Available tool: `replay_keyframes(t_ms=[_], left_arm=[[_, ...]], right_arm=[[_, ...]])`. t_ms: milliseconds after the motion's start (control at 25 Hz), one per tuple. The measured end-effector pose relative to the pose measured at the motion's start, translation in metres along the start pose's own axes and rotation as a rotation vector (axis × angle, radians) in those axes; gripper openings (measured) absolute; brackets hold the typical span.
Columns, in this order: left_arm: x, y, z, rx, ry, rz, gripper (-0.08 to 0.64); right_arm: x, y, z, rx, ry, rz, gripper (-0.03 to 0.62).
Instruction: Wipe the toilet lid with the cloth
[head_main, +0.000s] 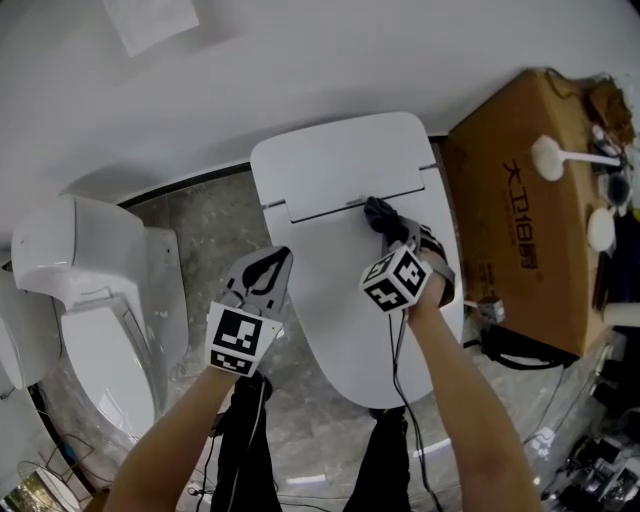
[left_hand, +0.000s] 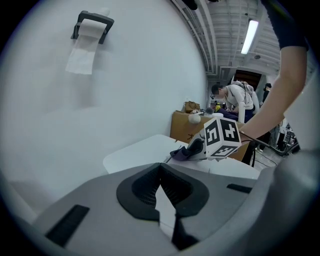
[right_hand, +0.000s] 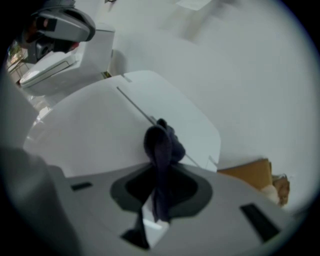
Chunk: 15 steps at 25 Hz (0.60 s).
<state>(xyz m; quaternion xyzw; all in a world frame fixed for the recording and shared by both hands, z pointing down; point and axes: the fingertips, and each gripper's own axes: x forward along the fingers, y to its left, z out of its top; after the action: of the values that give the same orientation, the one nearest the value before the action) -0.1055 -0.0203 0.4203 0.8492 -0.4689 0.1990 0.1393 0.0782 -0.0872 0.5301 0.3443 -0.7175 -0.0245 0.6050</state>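
Note:
The white toilet lid (head_main: 335, 290) lies closed in the middle of the head view. A dark cloth (head_main: 378, 212) rests on it just below the hinge line, and my right gripper (head_main: 392, 228) is shut on that cloth. In the right gripper view the cloth (right_hand: 161, 145) bunches out between the jaws and touches the lid (right_hand: 95, 135). My left gripper (head_main: 280, 262) hovers over the lid's left edge, shut with nothing in it. In the left gripper view its fingertips (left_hand: 160, 169) meet, and the cloth (left_hand: 182, 152) lies beyond them on the lid (left_hand: 145, 152).
A second toilet (head_main: 95, 300) with its lid raised stands to the left. A cardboard box (head_main: 530, 200) with brushes on top stands close on the right. The wall behind carries a toilet paper holder (left_hand: 91, 25). Cables trail on the stone floor (head_main: 310, 430). A person (left_hand: 235, 97) bends far behind.

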Motion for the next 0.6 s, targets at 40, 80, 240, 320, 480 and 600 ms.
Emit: replay_keyframes(t_ms=[40,80,240,320,480,600], left_arm=[[-0.001,0.001,0.0,-0.002,-0.001,0.003,0.02],[-0.002,0.002,0.001,-0.004,-0.002,0.005,0.02],[-0.006,0.004,0.004,-0.002,-0.008,0.01,0.02],[-0.007,0.005,0.005,-0.002,-0.011,0.013,0.02],[-0.009,0.006,0.007,-0.002,-0.016,0.019,0.02],[-0.012,0.006,0.005,0.0,-0.015,0.02,0.02]], right_arm=[[-0.001,0.003,0.003,-0.004,-0.002,0.006,0.089],[-0.002,0.006,0.005,-0.009,-0.003,0.01,0.089],[-0.006,0.018,0.016,-0.024,-0.012,0.029,0.089],[-0.007,0.024,0.021,-0.027,-0.017,0.04,0.089],[-0.009,0.033,0.029,-0.03,-0.026,0.056,0.089],[-0.012,0.041,0.035,-0.041,-0.034,0.062,0.089]])
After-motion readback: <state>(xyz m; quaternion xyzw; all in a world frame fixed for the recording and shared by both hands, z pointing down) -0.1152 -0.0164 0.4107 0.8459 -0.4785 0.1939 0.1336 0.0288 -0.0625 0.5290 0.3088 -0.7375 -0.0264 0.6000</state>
